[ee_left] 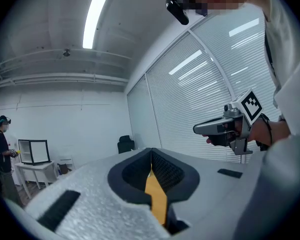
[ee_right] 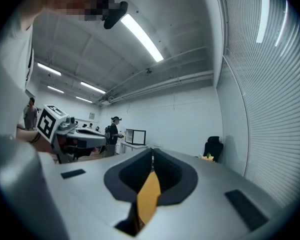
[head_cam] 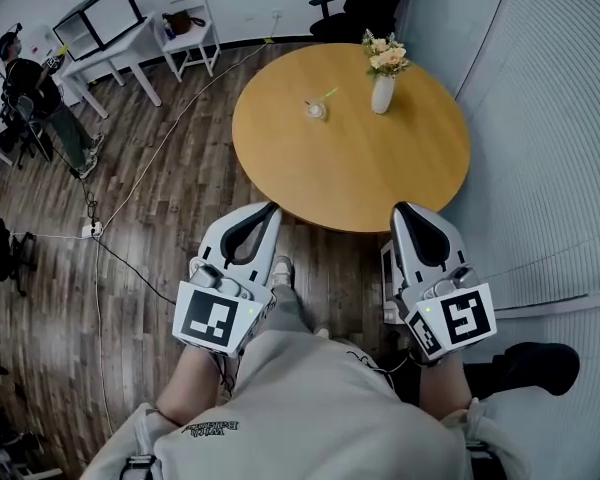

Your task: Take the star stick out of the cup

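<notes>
Wood floor (head_cam: pixel 180 158) runs up to a round tabletop (head_cam: pixel 360 173), and the person stands short of its near edge with both tools held level and well apart from everything on it. The left tool (head_cam: pixel 271 208) and right tool (head_cam: pixel 399 209) each have their jaws pressed together on nothing, so the first risk is reaching in that way: shut jaws would shove the target, not take it. A vase (head_cam: pixel 382 93) of flowers stands near the far right side, and a wide swing of the right tool could brush or topple it. The cup (head_cam: pixel 316 110) sits just left of the vase, well in from the edge; it looks small and light, so an unsteadied pull could tip it, slide it, or lift it along. The stick (head_cam: pixel 327 95) leans out of the cup toward the vase, thin and pale green, its star too small to make out; a slightly off pinch would likely miss it or let it slip.
</notes>
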`<state>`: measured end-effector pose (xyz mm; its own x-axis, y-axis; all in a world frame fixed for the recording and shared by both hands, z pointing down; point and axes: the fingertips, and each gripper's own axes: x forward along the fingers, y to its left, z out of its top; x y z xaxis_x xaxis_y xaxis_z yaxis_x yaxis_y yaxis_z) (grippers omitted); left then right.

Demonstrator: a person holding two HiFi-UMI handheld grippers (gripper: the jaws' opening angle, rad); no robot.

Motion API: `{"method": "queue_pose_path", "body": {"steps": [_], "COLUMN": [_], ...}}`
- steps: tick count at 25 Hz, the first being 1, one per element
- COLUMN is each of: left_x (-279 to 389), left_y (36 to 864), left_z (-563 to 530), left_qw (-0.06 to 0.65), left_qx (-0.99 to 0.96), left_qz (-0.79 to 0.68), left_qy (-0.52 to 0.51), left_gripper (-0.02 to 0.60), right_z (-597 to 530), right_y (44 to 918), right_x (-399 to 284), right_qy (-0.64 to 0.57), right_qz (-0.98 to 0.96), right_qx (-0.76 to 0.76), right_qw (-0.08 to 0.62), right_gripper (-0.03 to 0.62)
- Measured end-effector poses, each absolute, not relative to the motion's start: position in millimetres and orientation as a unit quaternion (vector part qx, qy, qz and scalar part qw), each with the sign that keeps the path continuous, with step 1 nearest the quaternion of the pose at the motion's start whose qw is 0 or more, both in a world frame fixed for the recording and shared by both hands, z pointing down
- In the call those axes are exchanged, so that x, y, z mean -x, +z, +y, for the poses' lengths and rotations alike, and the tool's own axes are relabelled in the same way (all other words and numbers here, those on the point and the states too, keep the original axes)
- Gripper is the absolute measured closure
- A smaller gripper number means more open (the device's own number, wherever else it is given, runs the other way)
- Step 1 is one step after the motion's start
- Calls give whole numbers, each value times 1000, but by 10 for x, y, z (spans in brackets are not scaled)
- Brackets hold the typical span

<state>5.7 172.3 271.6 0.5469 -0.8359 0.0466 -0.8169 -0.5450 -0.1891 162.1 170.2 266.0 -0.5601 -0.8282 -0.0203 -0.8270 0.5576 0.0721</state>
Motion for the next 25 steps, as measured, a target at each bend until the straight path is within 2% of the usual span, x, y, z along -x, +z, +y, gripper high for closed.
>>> {"method": "queue_pose_path", "body": {"steps": [8, 25], "left_x": [-80, 360], "left_y": [2806, 2906], "left_z": [1403, 129], "left_qw": [73, 50], "left_qx": [885, 895], "left_qz": [455, 439], "left_qy": [-64, -65], "left_gripper": [560, 560], "right_z": [1435, 226], "right_y": [2721, 2789], "right_x": [-1580, -1085], "right_qy": [-33, -36], "right_qz": [-878, -873], "right_qx": [-477, -485], "right_qw": [11, 44], "right_gripper": [560, 560]}}
